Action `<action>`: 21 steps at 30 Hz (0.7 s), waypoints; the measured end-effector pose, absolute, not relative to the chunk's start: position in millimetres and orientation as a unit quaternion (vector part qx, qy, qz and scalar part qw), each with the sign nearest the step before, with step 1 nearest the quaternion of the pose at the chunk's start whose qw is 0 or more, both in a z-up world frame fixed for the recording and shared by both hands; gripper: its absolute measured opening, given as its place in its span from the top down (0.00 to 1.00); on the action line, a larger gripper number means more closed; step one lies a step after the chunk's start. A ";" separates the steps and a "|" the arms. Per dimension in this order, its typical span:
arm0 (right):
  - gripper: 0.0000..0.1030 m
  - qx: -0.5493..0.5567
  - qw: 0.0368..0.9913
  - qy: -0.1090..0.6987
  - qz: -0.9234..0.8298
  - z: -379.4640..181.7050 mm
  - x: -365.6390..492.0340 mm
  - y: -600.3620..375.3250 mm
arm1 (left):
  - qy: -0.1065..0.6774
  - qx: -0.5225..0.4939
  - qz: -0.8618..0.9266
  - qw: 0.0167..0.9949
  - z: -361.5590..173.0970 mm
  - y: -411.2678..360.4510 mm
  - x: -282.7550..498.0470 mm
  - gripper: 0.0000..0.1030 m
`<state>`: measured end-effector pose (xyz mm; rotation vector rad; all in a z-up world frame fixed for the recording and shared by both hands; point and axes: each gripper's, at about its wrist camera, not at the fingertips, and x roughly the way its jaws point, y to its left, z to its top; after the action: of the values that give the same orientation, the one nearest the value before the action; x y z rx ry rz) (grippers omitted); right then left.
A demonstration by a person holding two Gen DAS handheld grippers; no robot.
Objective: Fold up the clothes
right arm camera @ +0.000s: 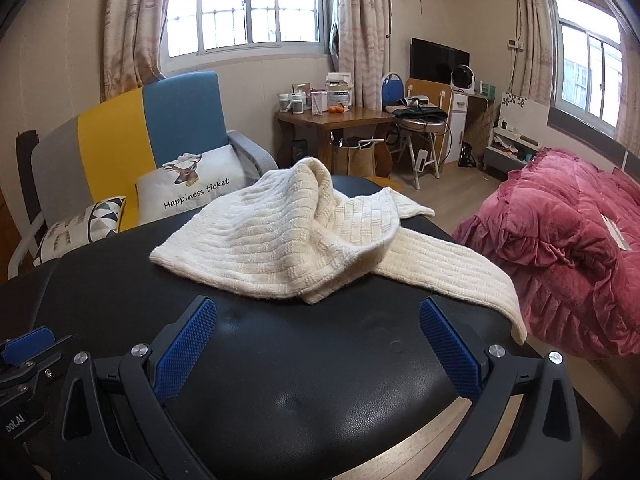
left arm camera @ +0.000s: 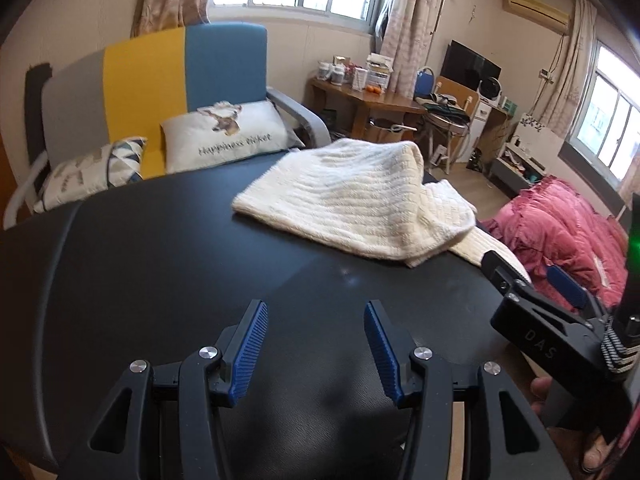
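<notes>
Cream knit sweater (right arm camera: 304, 240) lies rumpled across the far half of the black table (right arm camera: 304, 380), one sleeve trailing off its right edge, so I hover my left gripper (left arm camera: 316, 344) and right gripper (right arm camera: 318, 344) spread wide, holding nothing, ready to grab.

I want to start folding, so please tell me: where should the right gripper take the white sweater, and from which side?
Judging by its pose, grip the sleeve of the white sweater near its cuff, coming from the near right edge of the black table. It lies flat, single-layered and overhangs that edge, closest to the open right gripper.
</notes>
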<state>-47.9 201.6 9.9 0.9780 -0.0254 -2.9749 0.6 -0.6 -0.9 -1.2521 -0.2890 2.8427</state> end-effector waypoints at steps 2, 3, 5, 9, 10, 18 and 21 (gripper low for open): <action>0.00 0.315 0.008 -0.008 -0.949 7.4 -47.1 202.4 | -0.089 -0.400 0.912 0.012 -4.1 -2.7 2.6 0.50; 0.00 0.317 0.009 -0.009 -0.948 6.0 -46.6 203.0 | -0.088 -0.399 0.913 0.012 -5.6 -3.8 3.6 0.50; 0.00 0.320 0.014 -0.012 -0.947 3.0 -45.6 204.5 | -0.084 -0.397 0.914 0.013 -8.8 -5.8 5.5 0.50; 0.00 0.313 0.062 -0.031 -0.947 -5.5 -34.2 214.2 | -0.072 -0.387 0.919 0.011 -15.3 -13.3 12.6 0.53; 0.00 0.317 0.077 -0.041 -0.944 -9.7 -32.0 218.6 | -0.063 -0.375 0.925 0.004 -17.2 -19.7 18.7 0.53; 0.00 0.350 0.186 -0.149 -0.906 -34.9 -43.0 250.0 | -0.132 -0.396 0.909 0.009 -31.9 -85.2 22.7 0.53; 0.00 0.338 0.231 -0.201 -0.890 -32.7 -59.2 264.3 | -0.175 -0.450 0.876 -0.008 -49.4 -110.6 18.1 0.53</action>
<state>-59.2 264.3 -32.7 0.9300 -0.5530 -2.4477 18.1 -110.6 -49.4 -1.4195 -0.5540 2.7657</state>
